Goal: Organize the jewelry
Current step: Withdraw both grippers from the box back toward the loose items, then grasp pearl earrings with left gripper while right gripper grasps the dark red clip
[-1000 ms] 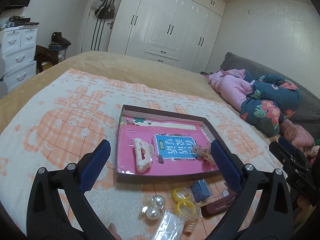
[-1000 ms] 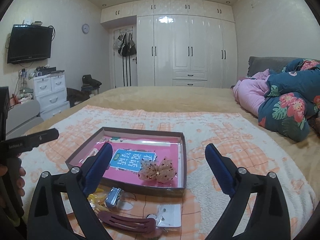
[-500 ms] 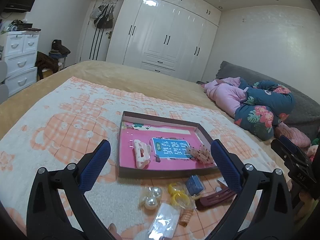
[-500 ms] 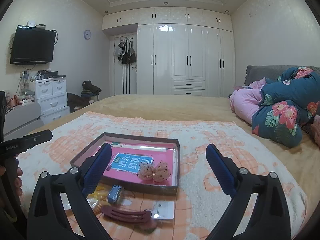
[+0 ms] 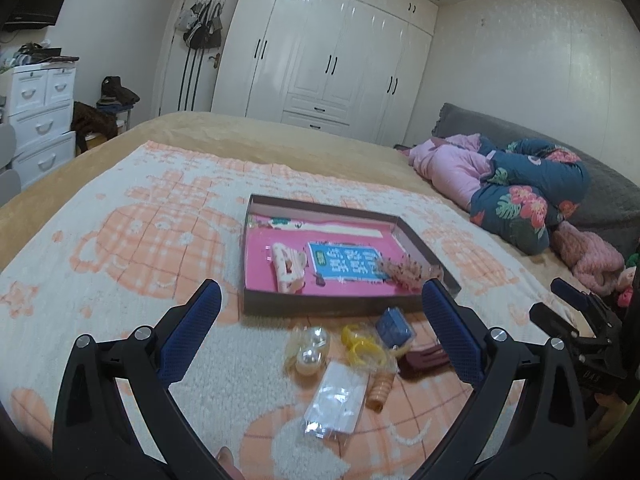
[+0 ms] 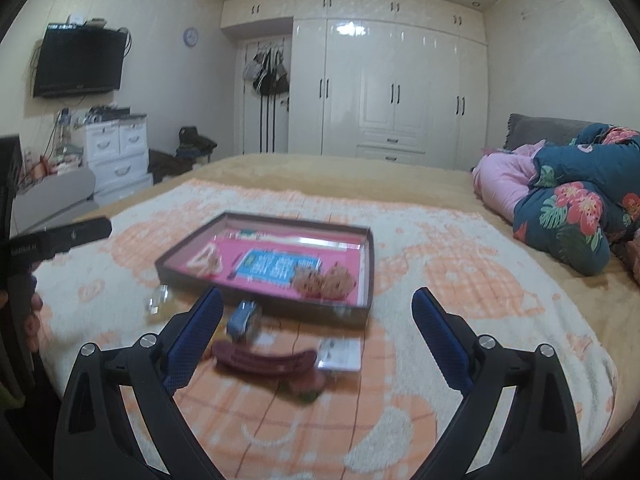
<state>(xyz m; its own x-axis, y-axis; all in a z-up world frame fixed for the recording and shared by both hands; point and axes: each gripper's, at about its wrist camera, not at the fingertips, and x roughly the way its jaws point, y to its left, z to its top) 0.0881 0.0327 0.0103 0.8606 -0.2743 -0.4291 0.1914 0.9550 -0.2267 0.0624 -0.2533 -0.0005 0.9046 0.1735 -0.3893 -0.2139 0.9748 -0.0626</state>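
A shallow brown box with a pink lining lies on the bed blanket. In it are a white hair claw and a sequinned bow. In front of the box lie pearl earrings in a bag, yellow rings, a blue clip, a dark red hair clip, an orange spiral tie and clear packets. My left gripper is open above the pile. My right gripper is open above the dark red clip.
The orange-and-white blanket covers a tan bed. Folded pink and floral quilts lie at the right. White drawers stand left of the bed, white wardrobes behind it.
Both grippers have pulled back and tilted, so the box sits farther off in both views and more of the loose pile shows. Both stay open and empty.
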